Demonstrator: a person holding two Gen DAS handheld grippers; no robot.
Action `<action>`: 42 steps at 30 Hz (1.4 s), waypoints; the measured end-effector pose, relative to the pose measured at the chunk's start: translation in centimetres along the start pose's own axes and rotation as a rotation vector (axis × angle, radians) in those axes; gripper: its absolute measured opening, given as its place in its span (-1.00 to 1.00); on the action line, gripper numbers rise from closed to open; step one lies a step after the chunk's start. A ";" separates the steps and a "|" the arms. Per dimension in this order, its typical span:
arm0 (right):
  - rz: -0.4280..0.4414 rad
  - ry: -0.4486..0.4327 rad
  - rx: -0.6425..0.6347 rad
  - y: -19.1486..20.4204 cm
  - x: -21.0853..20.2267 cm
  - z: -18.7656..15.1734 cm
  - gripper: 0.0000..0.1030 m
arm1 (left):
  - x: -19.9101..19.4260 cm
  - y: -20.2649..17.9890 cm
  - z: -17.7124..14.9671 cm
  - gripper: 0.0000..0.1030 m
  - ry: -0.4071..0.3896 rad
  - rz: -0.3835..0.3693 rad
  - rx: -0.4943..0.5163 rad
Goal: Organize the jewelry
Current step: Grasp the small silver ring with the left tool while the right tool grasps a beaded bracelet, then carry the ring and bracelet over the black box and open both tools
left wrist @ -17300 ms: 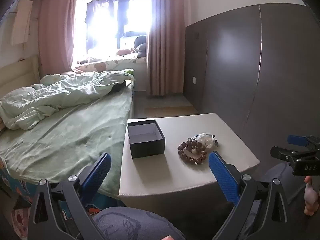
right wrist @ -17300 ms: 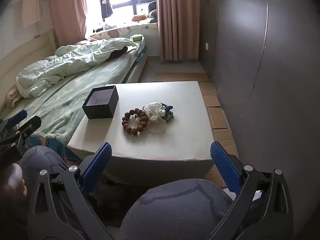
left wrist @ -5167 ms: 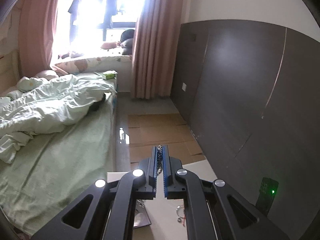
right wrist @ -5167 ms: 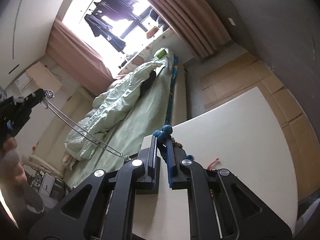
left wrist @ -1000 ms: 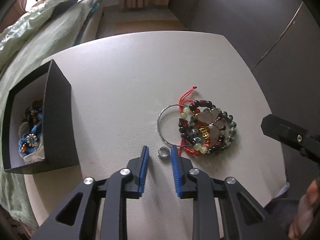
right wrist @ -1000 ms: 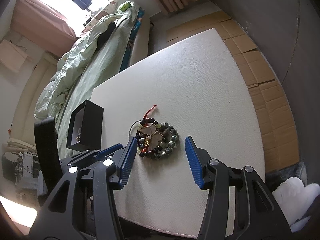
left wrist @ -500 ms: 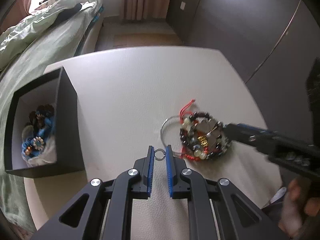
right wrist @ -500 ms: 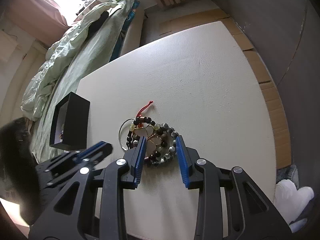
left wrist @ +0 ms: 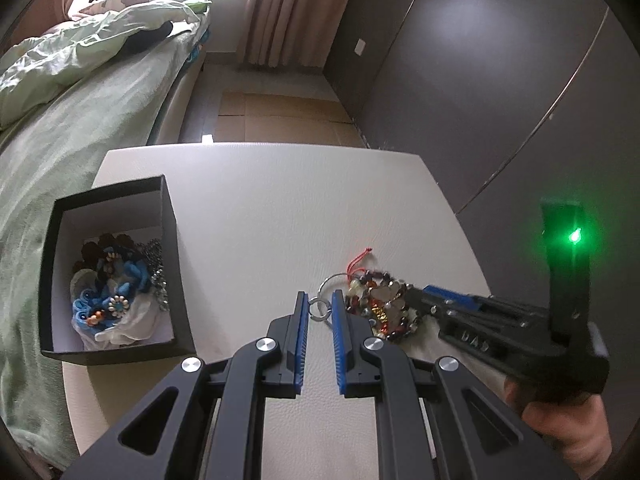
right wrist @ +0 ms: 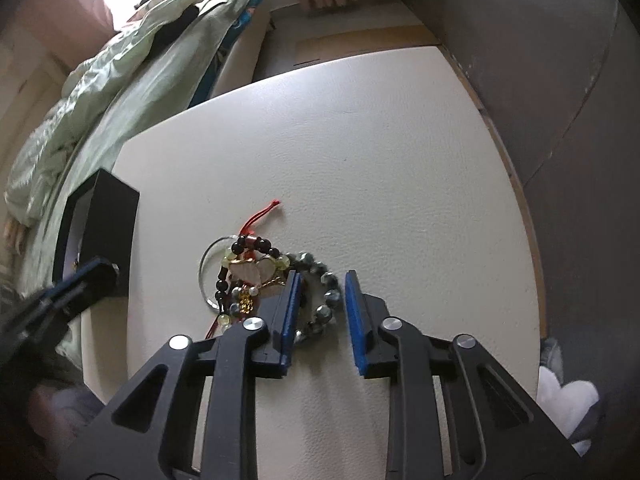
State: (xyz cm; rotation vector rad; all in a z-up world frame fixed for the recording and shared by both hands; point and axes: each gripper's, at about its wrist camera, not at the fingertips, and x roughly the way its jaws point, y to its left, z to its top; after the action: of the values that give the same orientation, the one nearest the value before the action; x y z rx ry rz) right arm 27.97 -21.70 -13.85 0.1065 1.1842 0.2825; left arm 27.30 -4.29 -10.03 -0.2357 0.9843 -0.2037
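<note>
A pile of bead bracelets, a thin metal bangle and a red cord lies on the white table. My left gripper is shut on a small silver ring, held just left of the pile. My right gripper is open, its jaws astride the grey bead bracelet at the pile's right side; it also shows in the left wrist view. A black box at the left holds blue flower pieces, dark beads and a chain; it shows in the right wrist view.
A bed with green bedding runs along the table's left side. A dark wardrobe wall stands at the right. Cardboard sheets cover the floor beyond the table.
My left gripper has lifted slightly with the ring between its pads. My right gripper has come down onto the pile, its jaws now around the grey bead bracelet.
</note>
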 end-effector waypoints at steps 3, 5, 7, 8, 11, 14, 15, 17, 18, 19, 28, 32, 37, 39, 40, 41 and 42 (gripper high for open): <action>-0.028 0.011 -0.019 0.6 -0.1 -0.2 -0.82 | -0.7 0.1 0.1 -0.81 -0.010 -0.010 -0.006; -0.021 -0.005 -0.013 0.8 -0.7 -0.2 -0.83 | -1.1 0.2 0.2 -0.81 -0.016 -0.017 -0.010; -0.003 -0.037 -0.009 1.1 -1.6 -0.1 -0.83 | -1.6 0.3 0.2 -0.81 -0.024 -0.020 -0.010; 0.010 -0.055 -0.004 1.2 -2.2 -0.1 -0.83 | -1.8 0.3 0.2 -0.81 -0.029 -0.020 -0.010; 0.057 -0.107 0.010 1.3 -4.2 -0.3 -0.83 | -2.3 0.7 0.2 -0.81 -0.036 -0.018 -0.014; 0.093 -0.163 -0.007 2.1 -6.1 -0.6 -0.83 | -3.3 0.8 0.3 -0.81 -0.051 -0.017 -0.020; 0.095 -0.174 -0.012 2.3 -6.4 -0.5 -0.83 | -3.6 0.8 0.3 -0.81 -0.056 -0.018 -0.020; 0.115 -0.206 -0.018 2.7 -7.3 -0.5 -0.83 | -4.4 0.7 0.3 -0.81 -0.070 -0.016 -0.017; 0.124 -0.220 -0.019 2.7 -7.6 -0.6 -0.83 | -4.7 0.7 0.3 -0.81 -0.074 -0.016 -0.017; 0.131 -0.236 -0.022 2.8 -8.0 -0.6 -0.83 | -5.1 0.7 0.4 -0.81 -0.078 -0.017 -0.018; 0.255 -0.329 -0.002 3.8 -9.7 0.1 -0.83 | -7.7 2.2 1.3 -0.81 -0.108 0.027 -0.013; 0.285 -0.340 -0.005 5.1 -9.7 0.6 -0.83 | -8.2 4.3 1.8 -0.81 -0.110 0.065 -0.035; 0.326 -0.341 -0.009 6.9 -9.2 1.0 -0.83 | -8.1 7.1 2.3 -0.81 -0.095 0.092 -0.072; 0.352 -0.346 -0.013 7.8 -9.2 1.0 -0.83 | -7.9 7.9 2.3 -0.80 -0.084 0.098 -0.079; 0.363 -0.348 -0.016 8.2 -9.2 1.1 -0.83 | -7.7 8.3 2.3 -0.80 -0.081 0.105 -0.085; 0.373 -0.349 -0.019 8.7 -9.1 1.1 -0.83 | -7.6 8.7 2.2 -0.74 -0.083 0.114 -0.095; 0.382 -0.349 -0.021 9.0 -9.0 1.1 -0.83 | -7.5 9.1 2.2 -0.61 -0.080 0.124 -0.108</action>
State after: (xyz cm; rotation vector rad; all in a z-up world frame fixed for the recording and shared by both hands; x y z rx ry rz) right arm 24.41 -15.45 -3.27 0.3516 0.8074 0.5874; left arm 25.70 6.72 -5.48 -0.2781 0.9285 -0.0275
